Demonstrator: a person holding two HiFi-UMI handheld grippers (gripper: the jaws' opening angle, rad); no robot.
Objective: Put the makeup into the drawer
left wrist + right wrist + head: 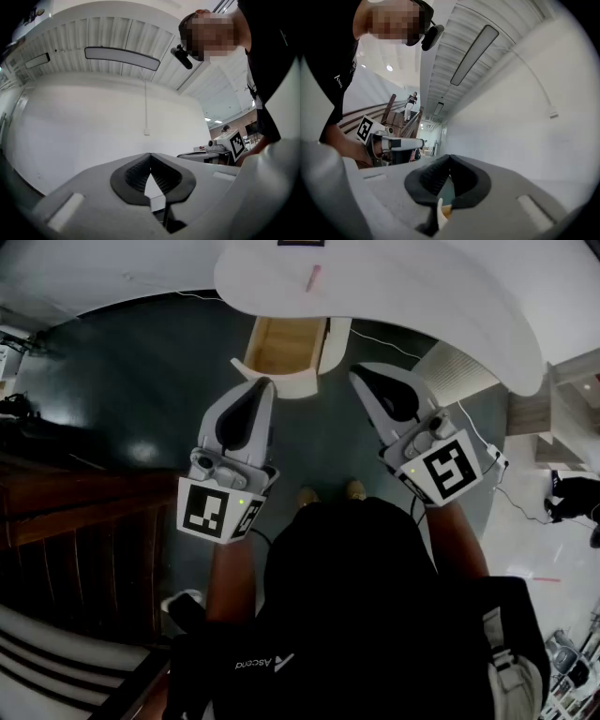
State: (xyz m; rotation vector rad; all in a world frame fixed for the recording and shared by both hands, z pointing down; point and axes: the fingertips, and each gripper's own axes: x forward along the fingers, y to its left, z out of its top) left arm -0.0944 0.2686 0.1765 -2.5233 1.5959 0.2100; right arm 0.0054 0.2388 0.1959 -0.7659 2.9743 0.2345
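The left claw [265, 381] is pinched shut and empty beside the open drawer [281, 345], while the pink makeup [312, 277] lies on the white bench [422, 296] beyond both tips, untouched — so the right claw [354, 371], likewise closed on nothing, should probably spread its 2 jaws before reaching over it.

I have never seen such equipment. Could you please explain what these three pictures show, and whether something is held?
A person holds a two-jaw gripper in each hand; there is no robot arm. The head view looks down from the person's head: the left gripper and right gripper point toward a white table with an open wooden drawer under its edge. A small pink item lies on the table. The two gripper views look along each gripper's own jaws. Both pairs are shut and hold nothing.
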